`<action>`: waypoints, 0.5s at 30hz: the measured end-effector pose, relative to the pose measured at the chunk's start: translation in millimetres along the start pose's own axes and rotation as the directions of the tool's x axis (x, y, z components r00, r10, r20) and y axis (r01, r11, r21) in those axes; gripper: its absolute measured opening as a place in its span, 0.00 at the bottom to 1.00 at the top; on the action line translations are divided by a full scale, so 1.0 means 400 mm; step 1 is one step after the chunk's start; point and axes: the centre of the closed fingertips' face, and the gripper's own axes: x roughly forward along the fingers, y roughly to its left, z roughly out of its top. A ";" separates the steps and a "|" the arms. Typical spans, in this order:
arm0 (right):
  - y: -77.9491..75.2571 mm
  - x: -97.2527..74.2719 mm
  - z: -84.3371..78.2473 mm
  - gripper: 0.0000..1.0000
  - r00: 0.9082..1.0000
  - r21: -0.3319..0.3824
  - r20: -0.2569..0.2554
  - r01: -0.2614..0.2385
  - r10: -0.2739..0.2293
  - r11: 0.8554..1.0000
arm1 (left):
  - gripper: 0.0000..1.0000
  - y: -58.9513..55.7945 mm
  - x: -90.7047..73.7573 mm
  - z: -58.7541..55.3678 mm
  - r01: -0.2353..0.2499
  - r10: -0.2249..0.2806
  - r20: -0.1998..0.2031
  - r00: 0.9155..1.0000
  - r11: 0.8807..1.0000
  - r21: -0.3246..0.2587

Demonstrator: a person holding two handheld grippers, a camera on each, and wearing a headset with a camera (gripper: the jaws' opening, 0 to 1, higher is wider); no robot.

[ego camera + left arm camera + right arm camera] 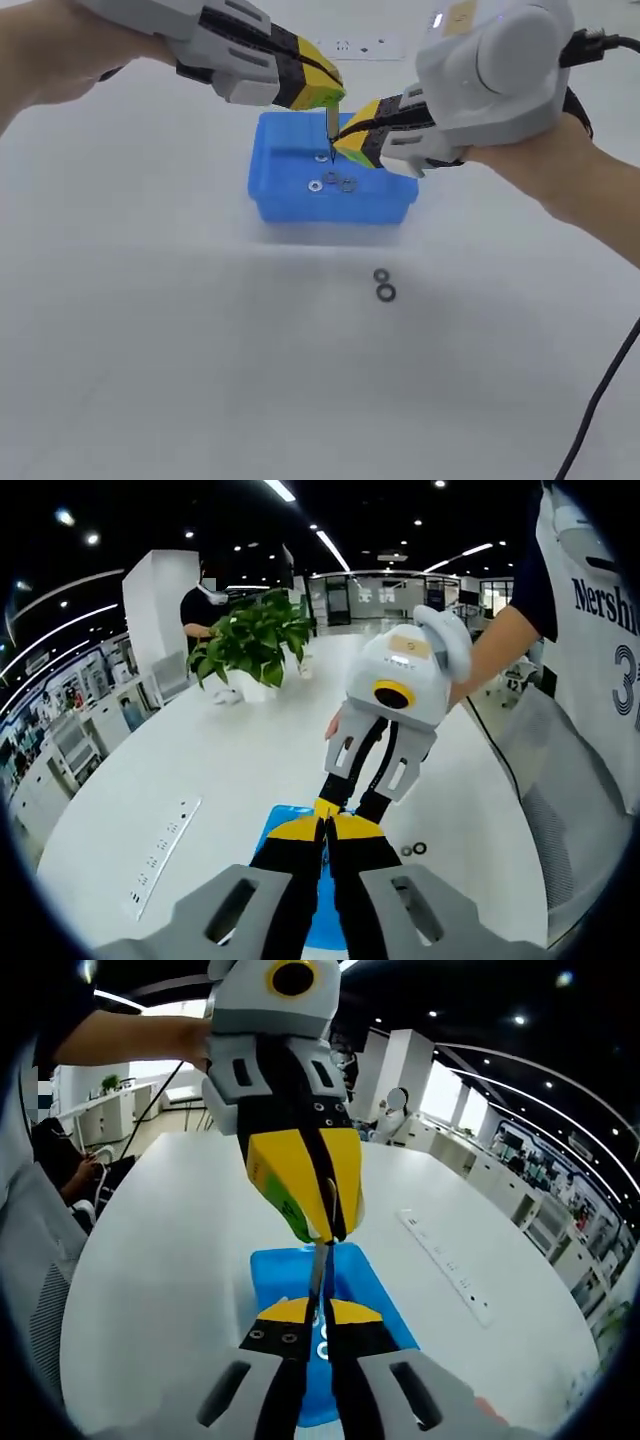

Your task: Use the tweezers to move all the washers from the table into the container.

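- The left claw is clamped on the top of the tweezers. The right claw is pinched narrow around them lower down.
- Risk, as I judge it: if either grip slackens unevenly, the tweezers could twist or slip free and drop into the container directly beneath both claws.
- Whether the tips hold a washer is too small to tell.
- Count: one pair of tweezers, one container, about four binned washers, and two loose washers on the desk, nearer the person than the claws and well apart from the tips.

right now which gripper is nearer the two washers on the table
Right. The right gripper hangs over the container, just beyond the washers; the left gripper is farther back-left.
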 end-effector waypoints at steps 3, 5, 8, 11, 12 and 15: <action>0.008 -0.024 0.019 0.07 1.000 -0.014 0.008 0.009 -0.009 1.000 | 0.06 -0.011 -0.010 0.024 -0.003 0.003 0.004 1.000 1.000 0.012; 0.009 -0.034 0.033 0.08 1.000 -0.013 0.030 0.005 -0.005 1.000 | 0.06 -0.027 -0.013 0.038 0.004 -0.004 0.004 1.000 1.000 0.027; 0.019 -0.049 0.041 0.08 1.000 -0.034 0.028 0.005 -0.004 0.999 | 0.06 -0.048 -0.016 0.054 0.009 -0.009 0.004 1.000 0.999 0.044; 0.036 -0.069 0.045 0.09 0.999 -0.032 0.034 -0.002 0.004 0.999 | 0.06 -0.076 -0.021 0.066 0.022 -0.022 0.004 1.000 0.998 0.058; 0.041 -0.073 0.044 0.10 0.999 -0.030 0.032 -0.005 0.006 1.000 | 0.06 -0.084 -0.023 0.070 0.024 -0.024 0.006 1.000 0.998 0.060; 0.056 -0.087 0.047 0.11 0.999 -0.022 0.041 -0.011 0.012 1.000 | 0.06 -0.110 -0.025 0.080 0.032 -0.032 0.007 0.999 0.997 0.076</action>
